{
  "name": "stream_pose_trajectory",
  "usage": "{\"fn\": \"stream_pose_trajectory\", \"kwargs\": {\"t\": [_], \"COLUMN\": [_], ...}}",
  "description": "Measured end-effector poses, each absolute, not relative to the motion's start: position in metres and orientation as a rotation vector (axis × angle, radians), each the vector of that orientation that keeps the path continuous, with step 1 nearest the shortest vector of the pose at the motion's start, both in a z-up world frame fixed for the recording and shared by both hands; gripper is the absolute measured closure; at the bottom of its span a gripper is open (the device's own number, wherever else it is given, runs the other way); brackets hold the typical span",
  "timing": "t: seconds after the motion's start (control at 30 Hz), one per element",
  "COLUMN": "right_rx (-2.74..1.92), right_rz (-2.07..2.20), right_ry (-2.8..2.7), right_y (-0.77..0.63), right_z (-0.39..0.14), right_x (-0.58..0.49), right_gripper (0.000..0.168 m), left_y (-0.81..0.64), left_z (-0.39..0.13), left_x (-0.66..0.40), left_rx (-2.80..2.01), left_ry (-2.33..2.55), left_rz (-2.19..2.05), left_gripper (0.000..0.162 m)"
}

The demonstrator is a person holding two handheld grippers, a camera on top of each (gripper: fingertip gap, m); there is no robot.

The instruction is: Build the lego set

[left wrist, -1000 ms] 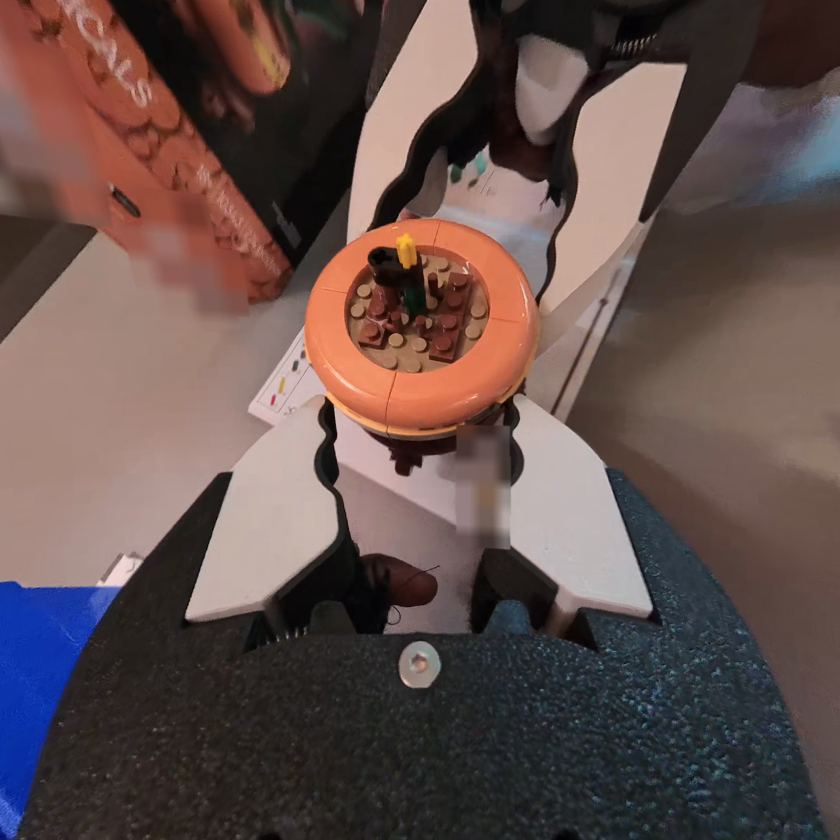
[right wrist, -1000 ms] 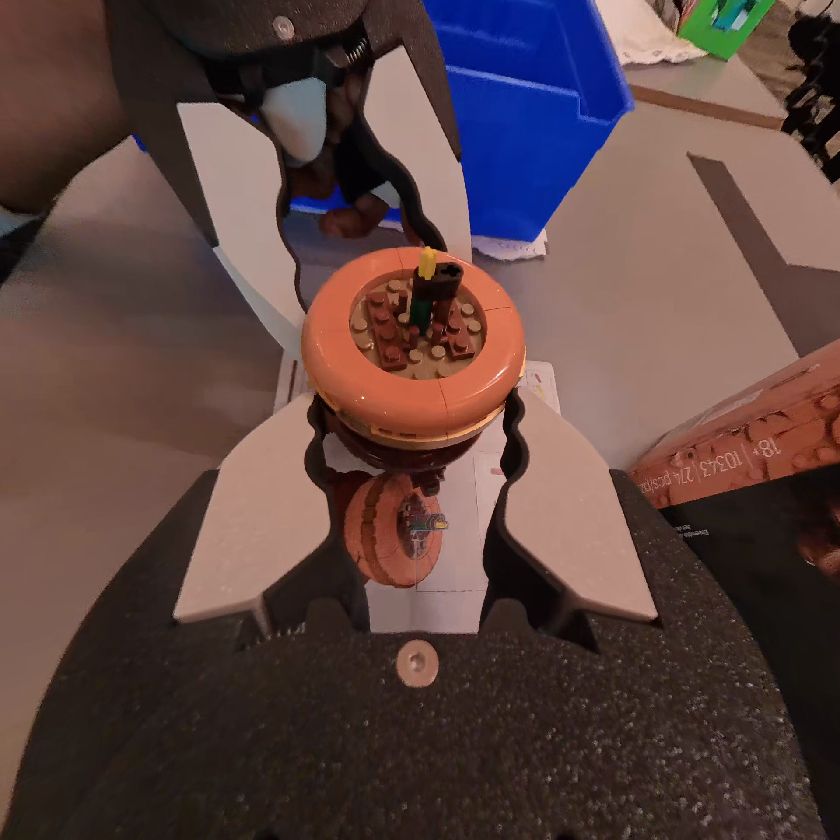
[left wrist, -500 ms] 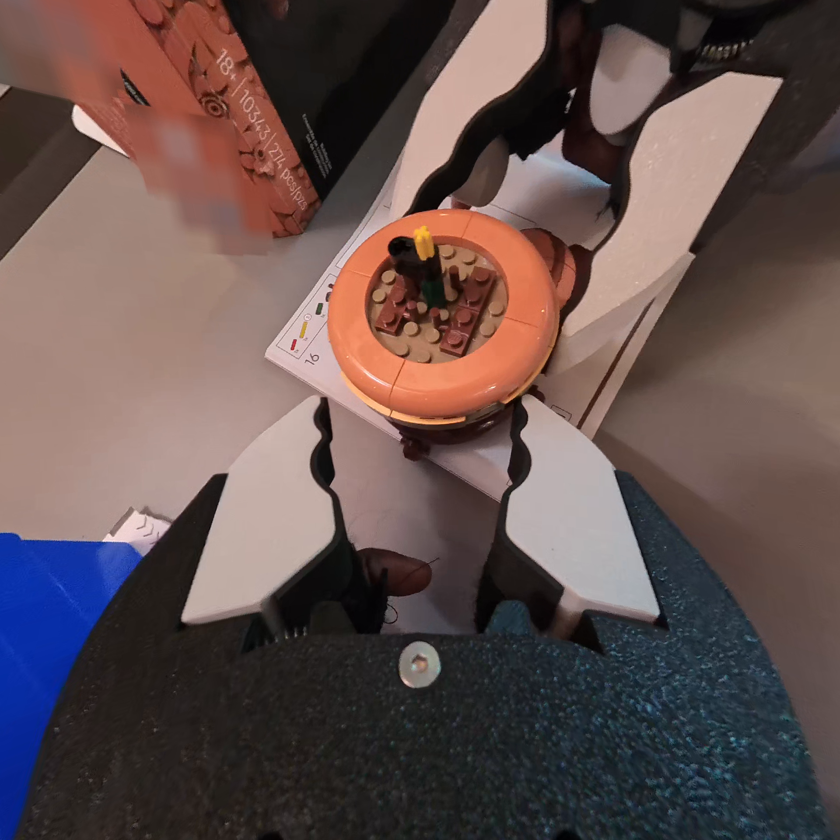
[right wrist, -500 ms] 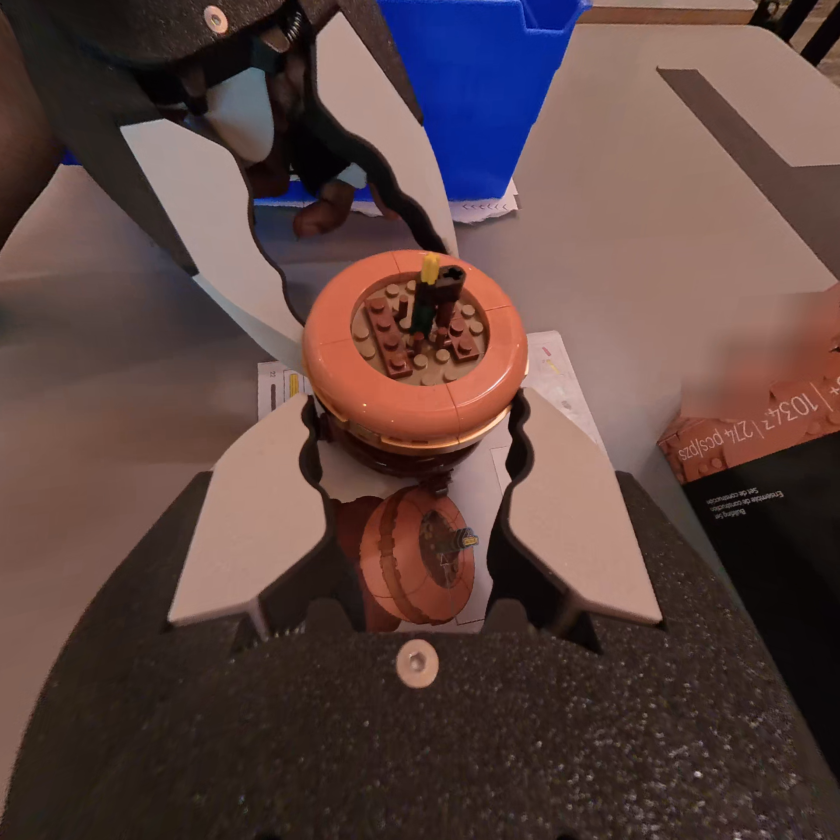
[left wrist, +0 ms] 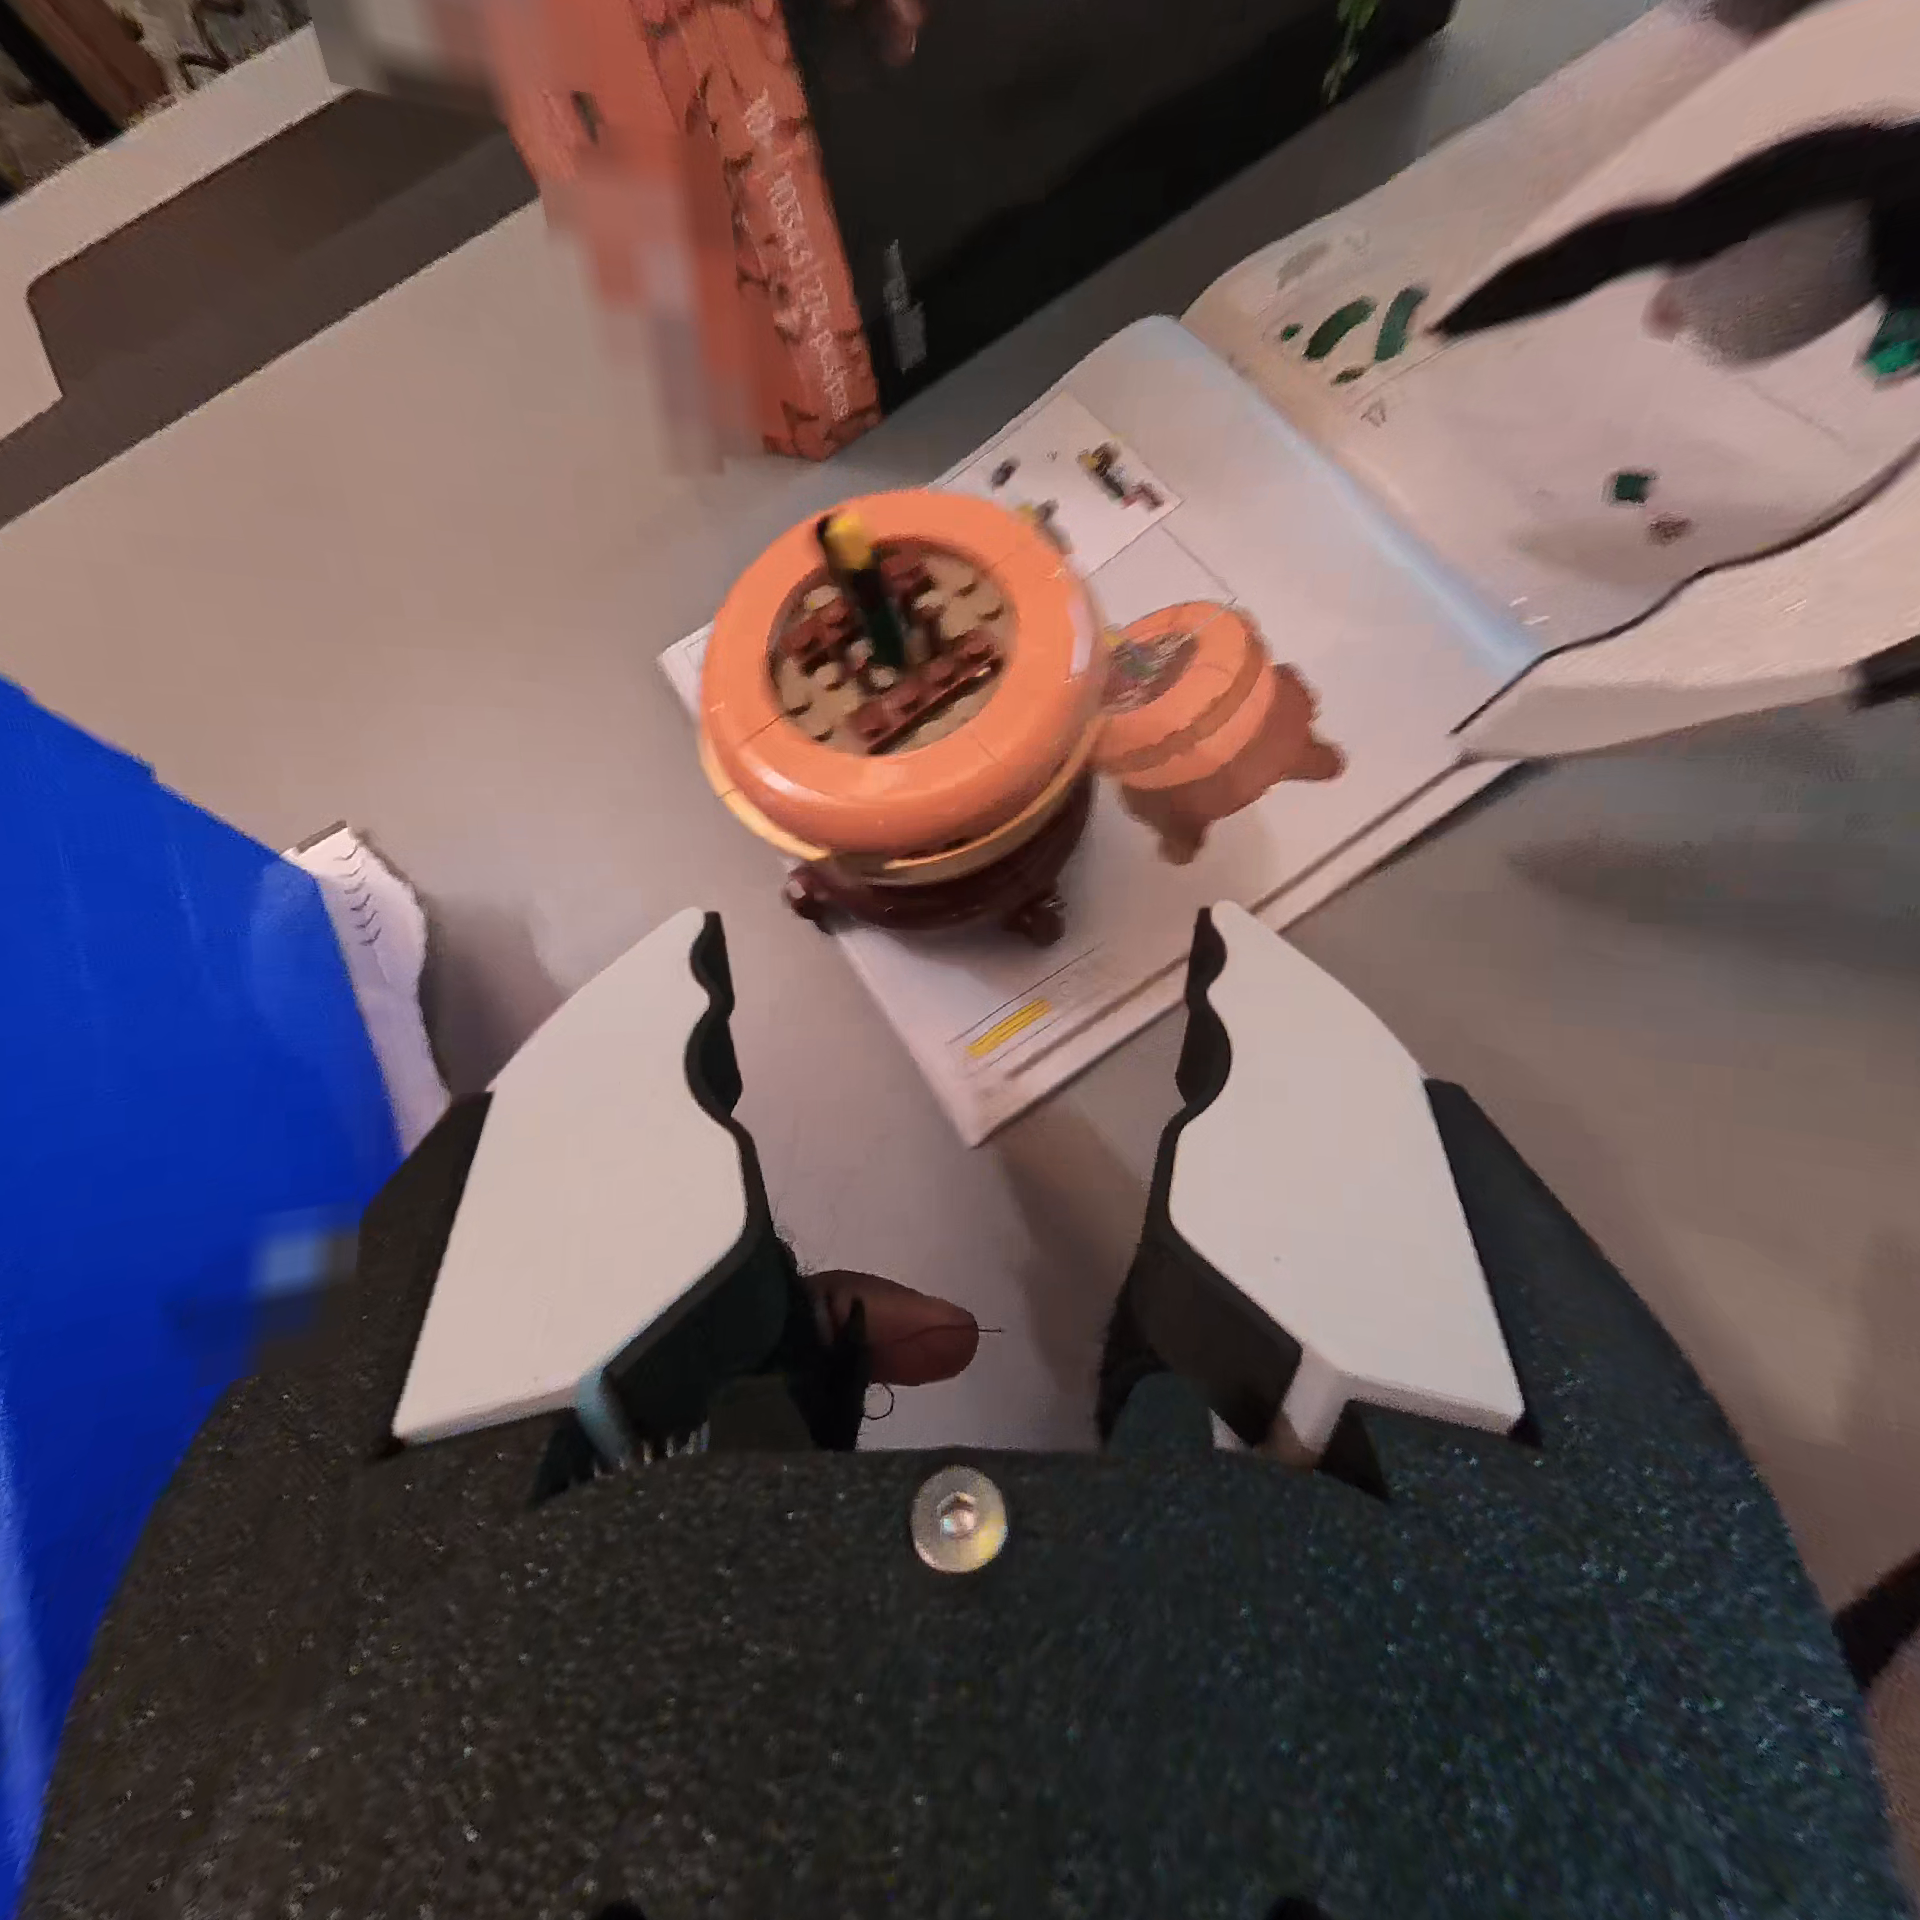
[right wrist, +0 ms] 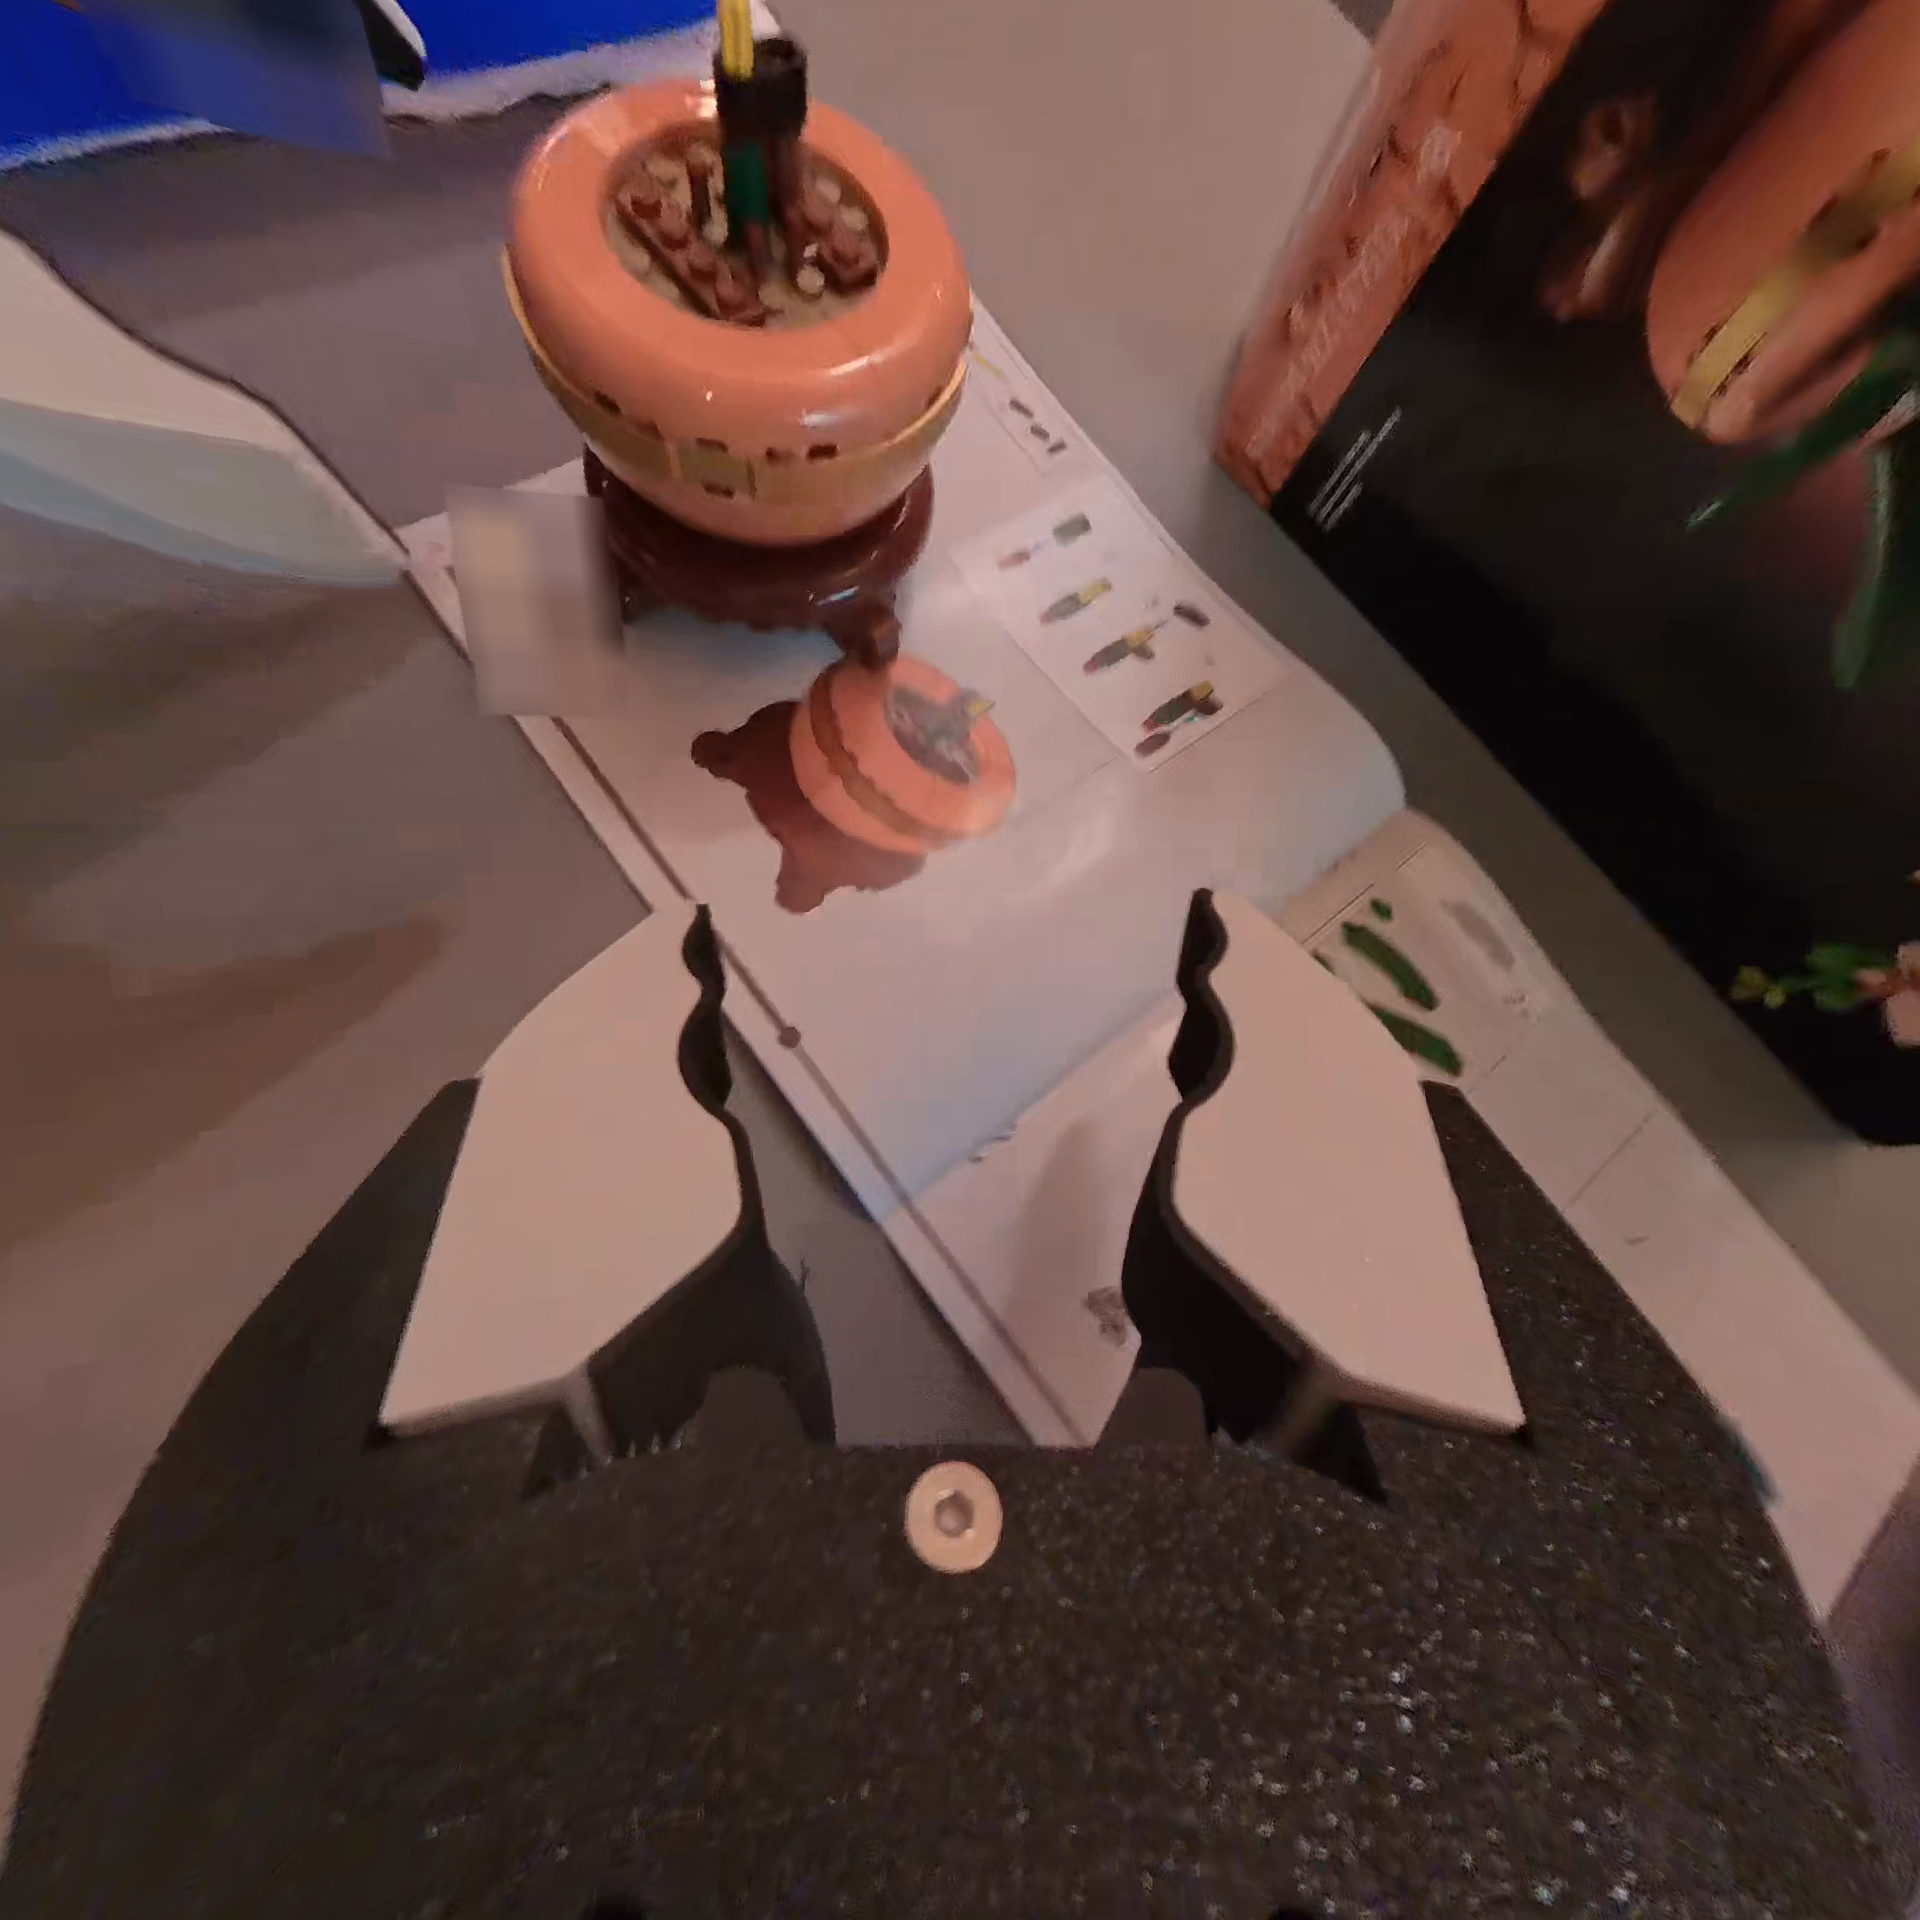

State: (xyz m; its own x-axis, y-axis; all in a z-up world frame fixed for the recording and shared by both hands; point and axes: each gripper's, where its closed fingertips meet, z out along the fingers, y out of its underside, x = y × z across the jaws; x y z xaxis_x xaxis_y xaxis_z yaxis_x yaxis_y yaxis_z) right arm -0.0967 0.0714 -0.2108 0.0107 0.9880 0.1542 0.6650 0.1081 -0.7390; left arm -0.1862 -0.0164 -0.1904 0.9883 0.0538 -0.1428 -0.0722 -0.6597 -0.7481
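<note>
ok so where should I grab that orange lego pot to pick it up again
Probably the lego pot's wide orange rim, the gripper closing across it from two opposite sides. The rim is the broadest, smoothest band; the dark stand beneath is narrower and knobbly, and the thin stem sticking up blocks a straight top-down approach.

Model: round orange lego pot on a dark brown footed base, upright.
Top: studded brown inset, green-and-yellow stem standing.
Place: on the open instruction booklet.
</note>
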Motion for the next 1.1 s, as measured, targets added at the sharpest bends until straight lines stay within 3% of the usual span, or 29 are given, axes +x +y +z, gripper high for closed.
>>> {"fn": "stream_pose_trajectory", "kwargs": {"t": [0.13, 0.3, 1.1], "right_rx": [-1.718, -1.717, -1.731], "right_rz": [0.742, 0.71, 0.678], "right_ry": [-1.644, -1.652, -1.655], "right_y": [0.058, 0.054, 0.056], "right_z": [-0.215, -0.214, -0.216], "right_x": [-0.095, -0.095, -0.098], "right_gripper": [0.093, 0.086, 0.083], "left_y": [-0.012, -0.015, -0.016], "left_z": [-0.192, -0.191, -0.188], "left_x": [-0.165, -0.171, -0.179], "left_rx": [-2.281, -2.331, -2.331], "left_ry": [0.01, -0.023, -0.023], "left_rz": [0.255, 0.328, 0.381], "left_gripper": [0.078, 0.076, 0.077]}}
